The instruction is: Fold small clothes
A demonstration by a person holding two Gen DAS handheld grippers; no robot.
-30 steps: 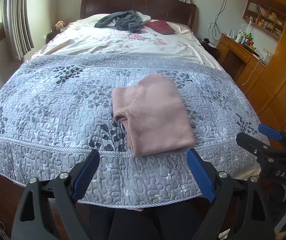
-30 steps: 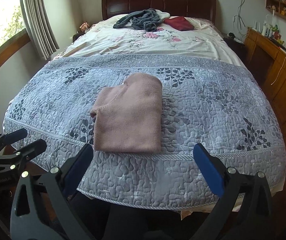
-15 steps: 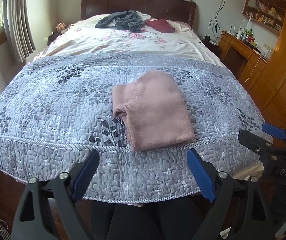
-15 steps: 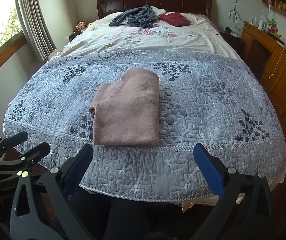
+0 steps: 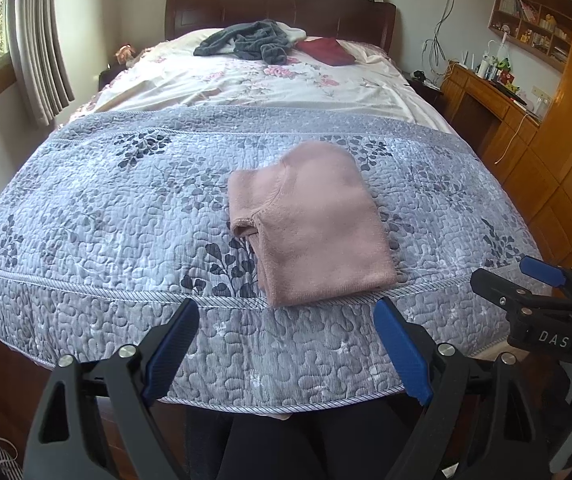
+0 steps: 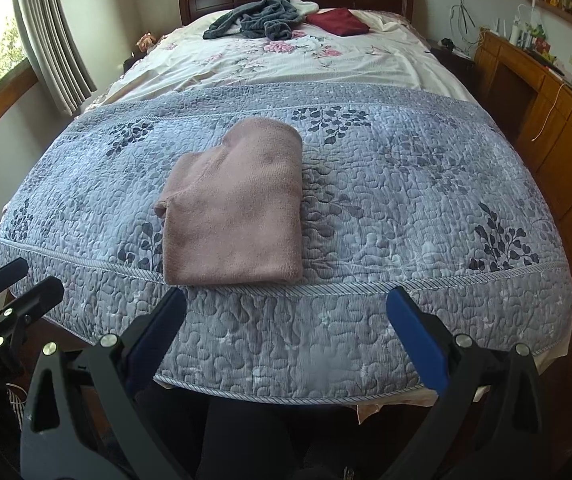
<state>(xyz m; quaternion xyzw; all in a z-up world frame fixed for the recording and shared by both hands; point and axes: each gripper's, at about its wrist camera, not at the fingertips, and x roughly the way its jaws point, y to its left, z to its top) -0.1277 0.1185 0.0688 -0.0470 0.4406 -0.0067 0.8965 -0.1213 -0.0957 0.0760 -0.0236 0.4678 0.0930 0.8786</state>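
A pink knit garment [image 5: 310,220] [image 6: 238,204] lies folded into a flat rectangle near the foot of the bed, on the grey quilted bedspread [image 5: 106,216] [image 6: 406,200]. My left gripper [image 5: 286,348] hangs open in front of the bed's foot edge, short of the garment, holding nothing. My right gripper [image 6: 286,328] is open too, level with that edge and just right of the garment's near hem. In the left wrist view the right gripper [image 5: 526,280] shows at the right edge; in the right wrist view the left gripper [image 6: 14,280] shows at the left.
At the head of the bed lie a crumpled dark grey garment [image 5: 246,40] [image 6: 258,20] and a folded dark red one [image 5: 330,50] [image 6: 340,20] on a floral sheet [image 5: 266,84]. Wooden desk and cabinets [image 5: 498,112] stand right, a curtained window [image 6: 46,48] left. A person's dark-clad legs [image 5: 306,440] show below.
Both grippers have risen and tilted a little, so the bed sits slightly lower and nearer in each view. The pink garment has not moved and both grippers stay open.
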